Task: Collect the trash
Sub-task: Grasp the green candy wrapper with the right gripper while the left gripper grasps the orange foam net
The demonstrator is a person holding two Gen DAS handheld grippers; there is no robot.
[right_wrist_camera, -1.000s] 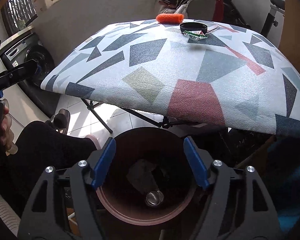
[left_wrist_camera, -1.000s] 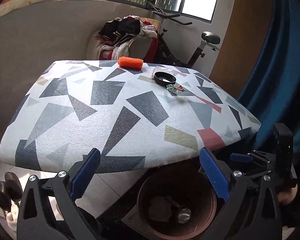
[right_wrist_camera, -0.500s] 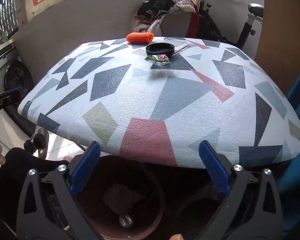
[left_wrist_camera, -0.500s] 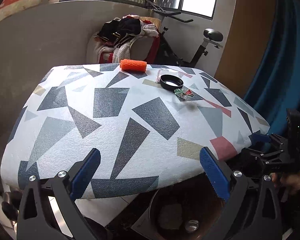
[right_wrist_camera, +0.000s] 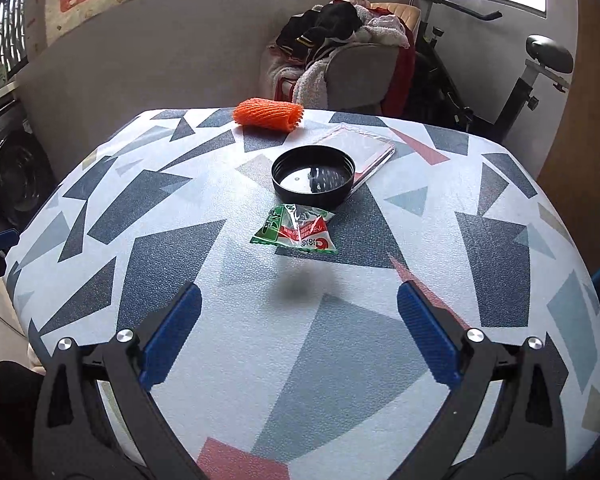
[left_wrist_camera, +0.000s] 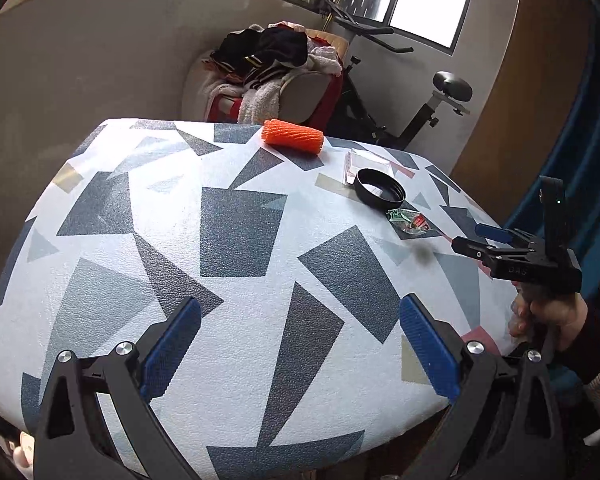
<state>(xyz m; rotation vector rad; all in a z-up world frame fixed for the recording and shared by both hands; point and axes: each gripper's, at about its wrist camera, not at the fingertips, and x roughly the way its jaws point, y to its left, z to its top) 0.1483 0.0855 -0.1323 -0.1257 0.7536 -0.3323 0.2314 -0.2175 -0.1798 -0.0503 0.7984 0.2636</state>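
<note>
At the lower edge of the left wrist view the left gripper (left_wrist_camera: 300, 344) hangs over the table (left_wrist_camera: 236, 264) with its blue pads (left_wrist_camera: 172, 354) spread wide and nothing between them; above it the geometric-patterned cloth fills the middle of the frame; toward the upper centre lies an orange foam net (left_wrist_camera: 293, 142), and right of that a black lid (left_wrist_camera: 379, 191) resting partly on a clear plastic case (left_wrist_camera: 365, 160); just lower right of the lid sits a green and red wrapper (left_wrist_camera: 411, 222); at the right edge the right gripper (left_wrist_camera: 496, 242) is held in a hand (left_wrist_camera: 552, 314). In the right wrist view its blue pads (right_wrist_camera: 428, 340) also stand wide apart and empty at the bottom, with the wrapper (right_wrist_camera: 296, 230) mid-frame ahead of them, apart from both fingers; top of frame, a chair heaped with clothes (right_wrist_camera: 340, 36) and an exercise bike (right_wrist_camera: 520, 80) at the right.
</note>
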